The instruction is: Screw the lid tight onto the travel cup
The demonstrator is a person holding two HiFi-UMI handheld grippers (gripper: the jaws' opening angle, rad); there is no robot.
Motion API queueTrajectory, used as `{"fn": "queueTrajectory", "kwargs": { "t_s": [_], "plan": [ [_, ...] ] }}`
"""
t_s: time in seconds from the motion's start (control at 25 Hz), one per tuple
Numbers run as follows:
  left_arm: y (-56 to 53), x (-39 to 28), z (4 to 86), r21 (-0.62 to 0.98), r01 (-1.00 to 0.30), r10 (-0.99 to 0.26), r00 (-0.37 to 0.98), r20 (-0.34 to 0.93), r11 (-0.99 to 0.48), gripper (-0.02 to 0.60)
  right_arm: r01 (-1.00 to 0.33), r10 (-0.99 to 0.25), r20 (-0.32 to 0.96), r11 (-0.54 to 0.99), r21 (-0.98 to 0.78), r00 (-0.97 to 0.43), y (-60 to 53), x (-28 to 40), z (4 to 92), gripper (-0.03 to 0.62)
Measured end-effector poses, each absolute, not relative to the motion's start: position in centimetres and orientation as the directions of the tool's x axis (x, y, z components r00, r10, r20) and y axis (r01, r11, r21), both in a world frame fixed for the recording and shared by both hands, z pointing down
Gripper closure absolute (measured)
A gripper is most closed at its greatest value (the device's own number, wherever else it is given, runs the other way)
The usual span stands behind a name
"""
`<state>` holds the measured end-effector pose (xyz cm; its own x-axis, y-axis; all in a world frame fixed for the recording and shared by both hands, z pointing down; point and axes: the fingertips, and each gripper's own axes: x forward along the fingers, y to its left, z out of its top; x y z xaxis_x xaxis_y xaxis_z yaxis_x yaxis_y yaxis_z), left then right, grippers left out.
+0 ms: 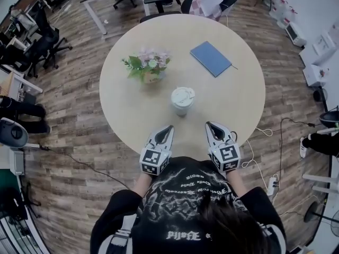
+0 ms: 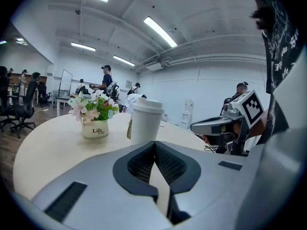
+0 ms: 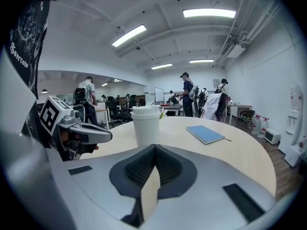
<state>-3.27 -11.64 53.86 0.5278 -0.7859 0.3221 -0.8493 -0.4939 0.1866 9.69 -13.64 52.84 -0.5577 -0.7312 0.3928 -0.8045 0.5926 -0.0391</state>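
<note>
On the table (image 1: 124, 110), travel cup (image 1: 182, 100) before both closed, empty jaws; notebook (image 3: 205, 133) missing from left gripper view.

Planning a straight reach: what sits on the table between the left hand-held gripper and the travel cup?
Nothing. The head view shows only bare table between the left hand-held gripper and the travel cup; the flower pot stands farther back.

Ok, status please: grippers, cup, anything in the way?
Left gripper shut, empty. Right gripper shut, empty. Cup upright, lid on, untouched. Flowers and notebook behind it, nothing in between.
</note>
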Motion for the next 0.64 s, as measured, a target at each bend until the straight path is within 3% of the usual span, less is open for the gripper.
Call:
{"fn": "queueTrajectory", "kwargs": {
  "t_s": [0.64],
  "plan": [
    [-11.84, -3.55, 54.21, 0.184, -0.853, -0.784, 0.522, 0.336, -0.489, 0.560, -0.791, -0.714, 0.415, 0.612, -0.020, -0.563, -13.74, 9.11, 53.43, 0.589]
  ]
}}
